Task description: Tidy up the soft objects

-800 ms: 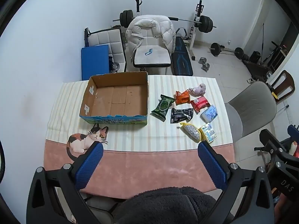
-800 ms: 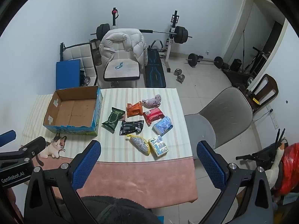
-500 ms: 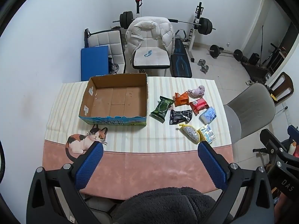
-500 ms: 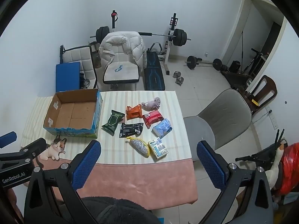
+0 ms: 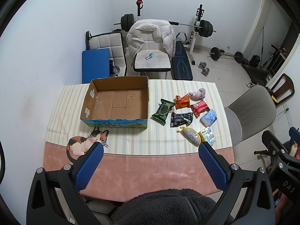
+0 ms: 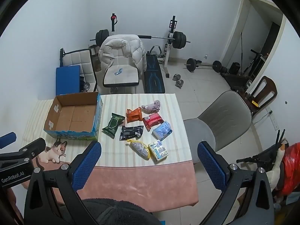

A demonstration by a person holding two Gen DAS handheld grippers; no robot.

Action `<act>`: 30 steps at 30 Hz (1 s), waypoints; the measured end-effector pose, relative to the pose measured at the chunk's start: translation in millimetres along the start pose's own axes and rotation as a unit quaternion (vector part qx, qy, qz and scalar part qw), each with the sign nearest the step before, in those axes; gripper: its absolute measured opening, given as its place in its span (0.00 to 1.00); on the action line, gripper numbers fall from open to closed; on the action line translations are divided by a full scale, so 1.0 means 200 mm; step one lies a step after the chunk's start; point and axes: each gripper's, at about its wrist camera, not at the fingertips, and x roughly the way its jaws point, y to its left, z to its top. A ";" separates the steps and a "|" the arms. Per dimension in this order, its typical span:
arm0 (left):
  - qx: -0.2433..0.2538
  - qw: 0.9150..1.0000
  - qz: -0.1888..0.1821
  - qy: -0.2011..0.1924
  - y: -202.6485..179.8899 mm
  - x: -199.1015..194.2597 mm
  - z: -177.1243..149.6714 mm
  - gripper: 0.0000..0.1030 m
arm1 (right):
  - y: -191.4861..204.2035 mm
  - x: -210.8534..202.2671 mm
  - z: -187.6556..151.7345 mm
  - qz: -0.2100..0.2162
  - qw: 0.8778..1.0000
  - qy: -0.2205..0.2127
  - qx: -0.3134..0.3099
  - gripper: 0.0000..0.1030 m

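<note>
An open cardboard box (image 5: 116, 101) (image 6: 72, 114) with nothing inside stands on the left half of the table. To its right lie several soft packs: a green one (image 5: 162, 111) (image 6: 113, 124), an orange one (image 5: 182, 101), a red one (image 5: 199, 107), a black one (image 5: 181, 118) (image 6: 131, 132), a light blue one (image 5: 209, 117), a yellow mesh bag (image 5: 191, 137) (image 6: 139, 148), a tissue pack (image 5: 207, 136) and a pinkish cloth (image 5: 197, 94). My left gripper (image 5: 151, 150) and right gripper (image 6: 149, 150) hang high above the table's near edge, both open, holding nothing.
The striped and pink tablecloth (image 5: 150, 165) bears a printed cat (image 5: 84, 143). A grey chair (image 5: 249, 112) stands at the table's right. Behind it are a chair with a white jacket (image 5: 150, 37), a blue mat (image 5: 95, 65) and a weight bench with barbells (image 5: 182, 63).
Both views have drawn back and up a little, so the table and objects look slightly smaller and lower. Nothing on the table has moved; both grippers stay open.
</note>
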 end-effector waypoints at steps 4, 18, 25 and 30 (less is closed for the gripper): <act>0.001 1.000 0.001 -0.003 -0.01 0.00 0.00 1.00 | 0.00 0.00 -0.01 0.000 1.000 -0.001 0.001 1.00; -0.001 1.000 0.000 -0.004 -0.02 -0.03 0.01 1.00 | 0.00 -0.02 -0.02 -0.001 1.000 -0.007 0.004 1.00; 0.000 1.000 0.000 -0.010 -0.03 -0.07 0.01 1.00 | 0.00 -0.03 -0.02 -0.004 1.000 -0.013 0.002 1.00; -0.001 1.000 0.000 -0.014 -0.04 -0.09 0.02 1.00 | 0.00 -0.03 -0.02 -0.005 1.000 -0.013 0.001 1.00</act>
